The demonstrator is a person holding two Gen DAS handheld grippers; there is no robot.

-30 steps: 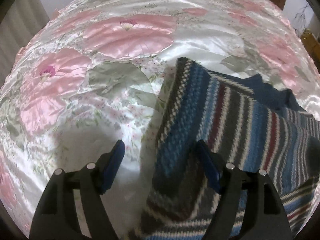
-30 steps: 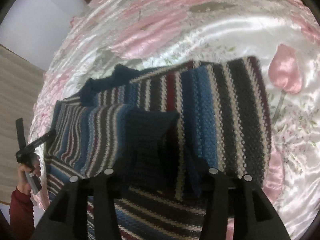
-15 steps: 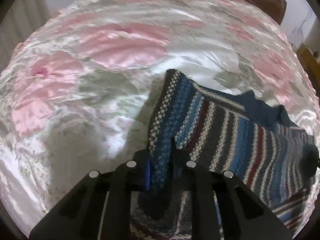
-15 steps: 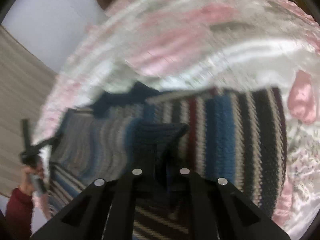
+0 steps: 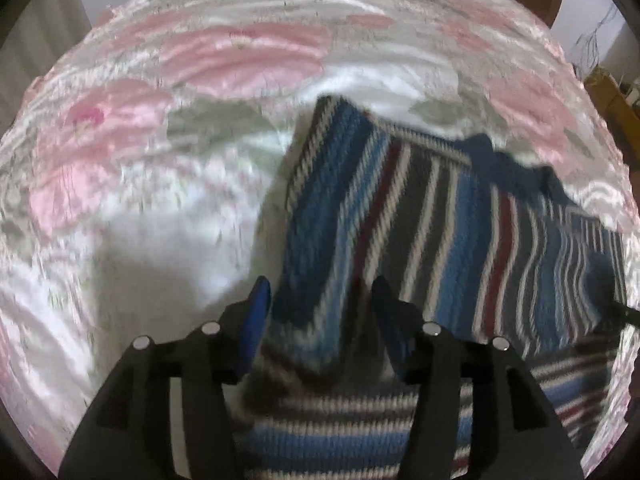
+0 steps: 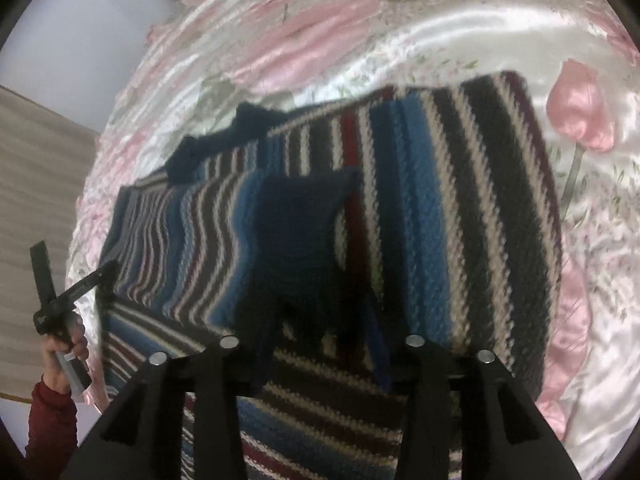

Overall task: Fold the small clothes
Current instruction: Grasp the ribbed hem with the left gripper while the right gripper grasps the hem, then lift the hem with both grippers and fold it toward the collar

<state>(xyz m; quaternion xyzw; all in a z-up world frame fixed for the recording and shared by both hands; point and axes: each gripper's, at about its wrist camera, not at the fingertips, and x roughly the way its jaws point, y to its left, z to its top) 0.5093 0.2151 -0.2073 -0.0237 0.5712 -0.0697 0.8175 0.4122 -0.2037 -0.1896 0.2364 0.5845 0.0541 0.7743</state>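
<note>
A: Logging the garment first. The striped knit sweater point(image 6: 432, 208) is lying on the pink floral satin bedspread point(image 6: 460, 28), partly folded, with one striped layer doubled over another and the dark navy cuff point(image 6: 304, 220) resting on top near the middle.

B: Confirming from the left wrist view. The sweater point(image 5: 440, 216) is occupying the right half of the frame, and bare bedspread point(image 5: 140, 200) is showing to the left. The picture is smeared with motion blur.

A: Left gripper point(image 5: 320, 300)?

B: Its jaws are standing spread, with a gap between the blue pads point(image 5: 256, 312). A folded edge of the sweater is sitting between them, but neither pad is visibly pressing on it.

A: Right gripper point(image 6: 320, 320): jaws also standing apart, hovering over the navy cuff and the striped layer below. The fingertips are dark against dark knit, so contact cannot be judged.

B: Anything else in the right wrist view?

A: At lower left, a hand point(image 6: 64, 352) in a dark red sleeve point(image 6: 52, 424) is gripping the handle of the other gripper at the sweater's edge.
</note>
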